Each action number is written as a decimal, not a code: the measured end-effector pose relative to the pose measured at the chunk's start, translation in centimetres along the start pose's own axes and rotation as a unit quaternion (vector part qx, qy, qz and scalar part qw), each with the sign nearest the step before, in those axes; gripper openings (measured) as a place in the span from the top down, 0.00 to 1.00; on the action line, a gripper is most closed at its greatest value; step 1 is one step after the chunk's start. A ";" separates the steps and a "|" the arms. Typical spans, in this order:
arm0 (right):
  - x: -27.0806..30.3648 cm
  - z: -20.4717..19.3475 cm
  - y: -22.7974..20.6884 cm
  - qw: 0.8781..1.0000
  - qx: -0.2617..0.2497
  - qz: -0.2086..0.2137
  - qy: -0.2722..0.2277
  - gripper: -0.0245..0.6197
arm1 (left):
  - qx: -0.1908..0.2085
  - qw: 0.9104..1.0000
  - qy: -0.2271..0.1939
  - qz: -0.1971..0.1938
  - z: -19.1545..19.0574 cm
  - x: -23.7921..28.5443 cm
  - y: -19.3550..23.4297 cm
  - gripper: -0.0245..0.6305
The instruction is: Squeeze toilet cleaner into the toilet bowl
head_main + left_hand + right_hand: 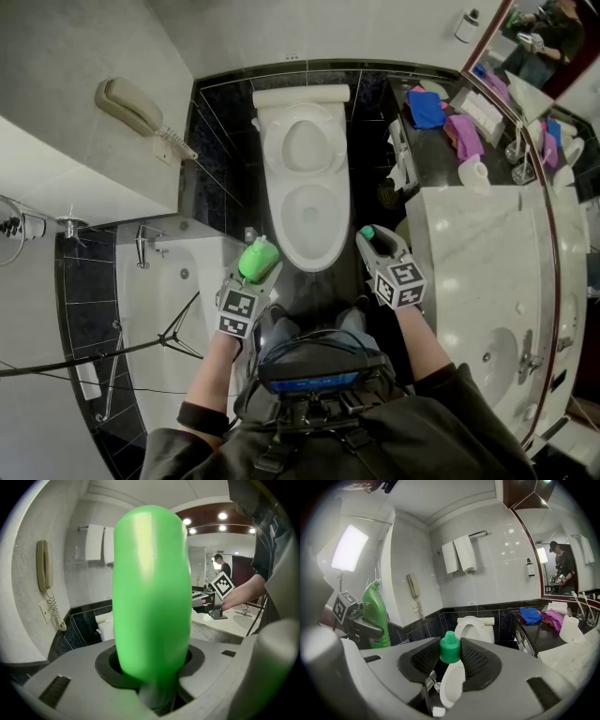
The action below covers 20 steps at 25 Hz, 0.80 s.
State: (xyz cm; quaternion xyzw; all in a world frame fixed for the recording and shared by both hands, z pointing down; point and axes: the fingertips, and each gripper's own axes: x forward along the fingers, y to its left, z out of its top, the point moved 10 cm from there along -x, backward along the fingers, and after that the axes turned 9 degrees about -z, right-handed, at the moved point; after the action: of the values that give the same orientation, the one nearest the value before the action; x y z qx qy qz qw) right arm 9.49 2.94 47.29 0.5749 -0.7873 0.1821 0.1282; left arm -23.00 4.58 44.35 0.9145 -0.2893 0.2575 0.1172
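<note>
The left gripper (253,274) is clamped around the body of the green toilet cleaner bottle (152,588), holding it upright near the front left of the toilet (305,187) without touching it. The right gripper (377,242) pinches a small green cap (450,651) between its pads, near the bowl's front right and beside the marble desk (487,244). The toilet lid is raised and the bowl is open.

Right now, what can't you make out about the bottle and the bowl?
- Nozzle of the green bottle: left gripper view, its own body fills the frame; head view, too small.
- Toilet: left gripper view, mostly behind the bottle.
- Bowl contents: head view, too small; right gripper view, green cap and right gripper cover it.
</note>
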 end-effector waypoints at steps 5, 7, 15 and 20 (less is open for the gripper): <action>0.1 -0.3 1.0 1.000 0.011 -0.014 -0.004 0.73 | 0.024 1.000 0.010 -0.002 -0.6 -0.1 1.2 0.67; 0.0 -0.2 1.6 1.000 0.020 -0.021 -0.003 0.73 | 0.038 0.999 0.015 0.000 -0.8 -0.1 1.8 0.67; -0.2 0.0 2.5 0.998 0.030 -0.055 -0.010 0.73 | 0.078 0.996 0.046 -0.001 -2.2 0.9 3.2 0.67; 0.6 -1.3 0.8 0.998 0.041 -0.037 -0.008 0.73 | 0.118 0.988 0.083 0.062 -3.0 2.9 2.4 0.67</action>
State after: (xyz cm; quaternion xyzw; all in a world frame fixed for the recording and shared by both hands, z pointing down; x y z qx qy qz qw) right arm 8.56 3.20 48.64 0.6101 -0.7582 0.2046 0.1053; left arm -23.63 2.43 48.60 0.8775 -0.3026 0.3718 0.0154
